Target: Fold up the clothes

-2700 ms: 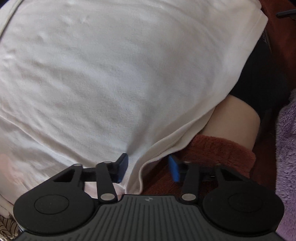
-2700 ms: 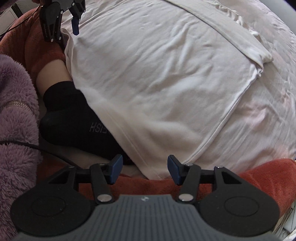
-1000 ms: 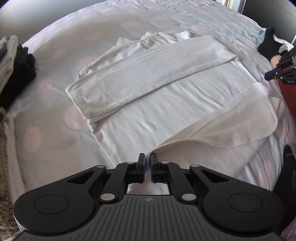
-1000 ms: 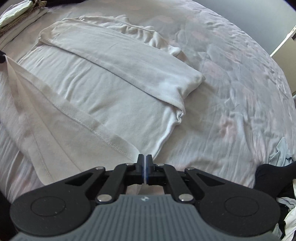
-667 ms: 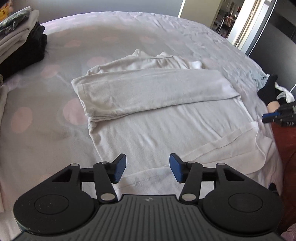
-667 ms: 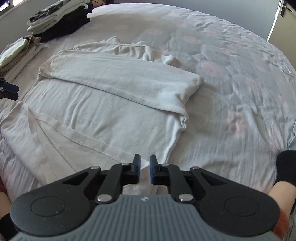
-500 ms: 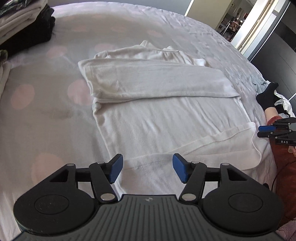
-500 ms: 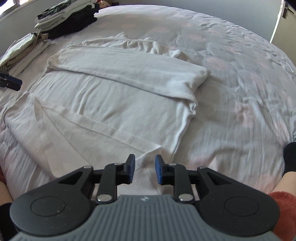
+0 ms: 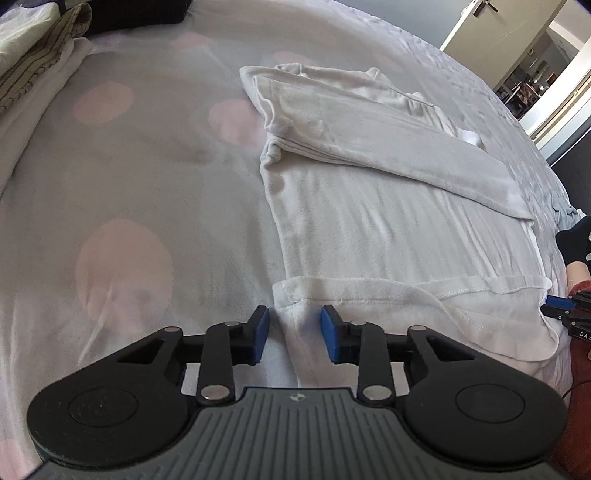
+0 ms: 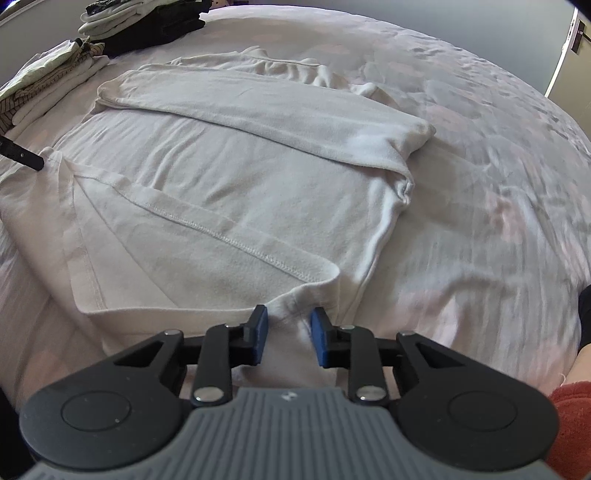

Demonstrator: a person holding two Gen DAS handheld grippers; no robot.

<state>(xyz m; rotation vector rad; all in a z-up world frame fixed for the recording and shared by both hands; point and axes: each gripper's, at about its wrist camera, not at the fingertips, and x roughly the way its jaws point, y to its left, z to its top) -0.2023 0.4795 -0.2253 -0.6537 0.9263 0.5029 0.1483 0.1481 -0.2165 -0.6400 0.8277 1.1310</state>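
Note:
A white long-sleeved shirt (image 9: 369, 206) lies flat on the bed, sleeves folded across its upper part and its bottom hem turned up in a band (image 9: 424, 295). It also shows in the right wrist view (image 10: 236, 162). My left gripper (image 9: 294, 334) is open with the band's left corner between its jaws. My right gripper (image 10: 288, 334) is open with the band's right corner between its jaws. The right gripper's tip (image 9: 557, 304) shows at the right edge of the left wrist view; the left gripper's tip (image 10: 22, 157) shows at the left of the right wrist view.
The bed cover (image 9: 122, 206) is pale grey with pink dots. Stacks of folded clothes (image 10: 144, 22) and a striped pile (image 10: 48, 74) sit at the far left. A dark sock and a grey cloth (image 9: 569, 225) lie at the right edge.
Both grippers lifted the hem and laid it over the shirt, then opened. Now they sit lower and closer, jaws partly narrowed around the folded band's two corners.

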